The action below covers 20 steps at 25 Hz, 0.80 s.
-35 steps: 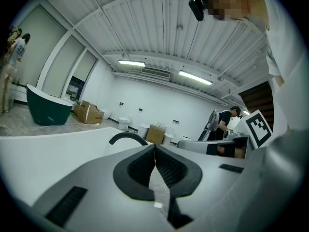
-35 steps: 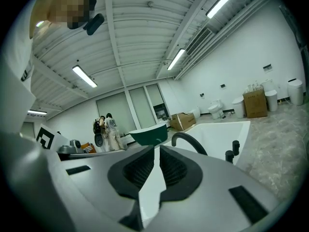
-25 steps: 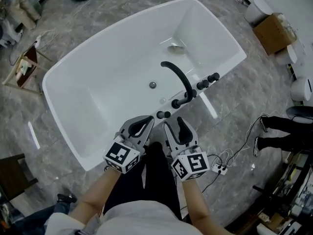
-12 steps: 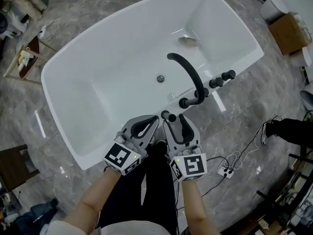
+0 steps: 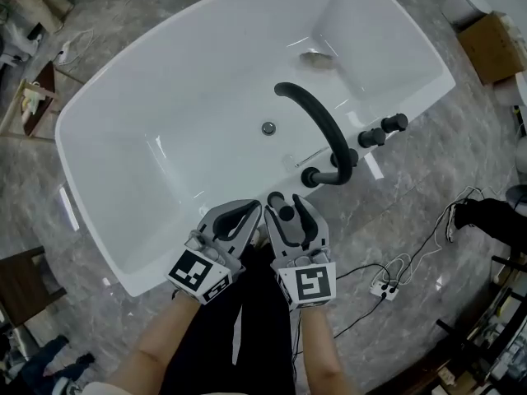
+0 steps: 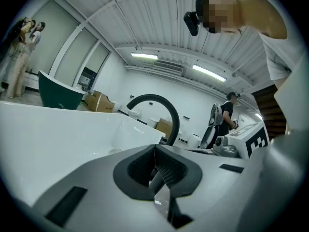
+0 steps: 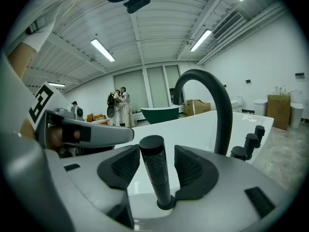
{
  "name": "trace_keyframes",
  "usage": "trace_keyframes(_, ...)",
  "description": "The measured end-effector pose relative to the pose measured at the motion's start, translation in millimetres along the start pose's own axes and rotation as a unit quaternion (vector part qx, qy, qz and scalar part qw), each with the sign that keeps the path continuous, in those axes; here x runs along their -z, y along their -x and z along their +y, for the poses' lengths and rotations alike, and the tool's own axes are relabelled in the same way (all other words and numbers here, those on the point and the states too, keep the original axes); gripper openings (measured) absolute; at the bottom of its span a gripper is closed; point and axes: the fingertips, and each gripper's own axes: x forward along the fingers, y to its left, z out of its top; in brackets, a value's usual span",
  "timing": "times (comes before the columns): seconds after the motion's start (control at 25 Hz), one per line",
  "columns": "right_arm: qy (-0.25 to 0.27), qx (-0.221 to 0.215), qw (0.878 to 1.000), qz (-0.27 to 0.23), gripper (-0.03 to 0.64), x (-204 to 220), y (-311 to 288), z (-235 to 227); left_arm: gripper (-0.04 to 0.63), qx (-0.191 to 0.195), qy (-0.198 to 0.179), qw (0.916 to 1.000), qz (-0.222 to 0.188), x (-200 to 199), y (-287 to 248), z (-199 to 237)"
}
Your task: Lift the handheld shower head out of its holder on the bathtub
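The handheld shower head [image 7: 157,170], a slim black cylinder, stands upright in its holder on the near rim of the white bathtub [image 5: 103,220]. My right gripper [image 7: 155,153] is open, with one jaw on each side of the cylinder and a small gap on the right side. From the head view, the shower head [image 5: 286,213] sits between the right gripper's [image 5: 286,206] jaws. My left gripper [image 5: 249,206] is just to its left at the rim, shut on nothing, its tips meeting [image 6: 155,149]. The black arched faucet [image 5: 317,122] rises just beyond.
Two black knobs [image 5: 383,132] stand on the rim right of the faucet. The drain [image 5: 268,127] is in the tub floor. A power strip with cables [image 5: 384,289] lies on the marble floor at right. A cardboard box [image 5: 494,44] sits far right; people [image 7: 120,105] stand in the distance.
Both grippers have moved forward to the tub rim. The right gripper's jaws now sit around the shower head, which was ahead of them before.
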Motion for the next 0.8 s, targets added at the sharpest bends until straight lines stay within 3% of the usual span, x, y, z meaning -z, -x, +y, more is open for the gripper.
trace_keyframes(0.6,0.013,0.016,0.999,0.033,0.205,35.4,-22.8,-6.7,0.011,-0.013,0.01,0.9997,0.019,28.5,-3.0,24.1)
trace_keyframes(0.68,0.028,0.022,0.999,0.036,0.148,35.4,-23.1,-8.2,0.011,-0.012,0.011,0.9997,0.019,28.3,-3.8,23.7)
trace_keyframes(0.8,0.038,0.028,0.998,0.037,0.139,34.0,-23.6,-8.4,0.011,-0.01,0.01,0.9998,0.017,24.7,-6.1,21.2)
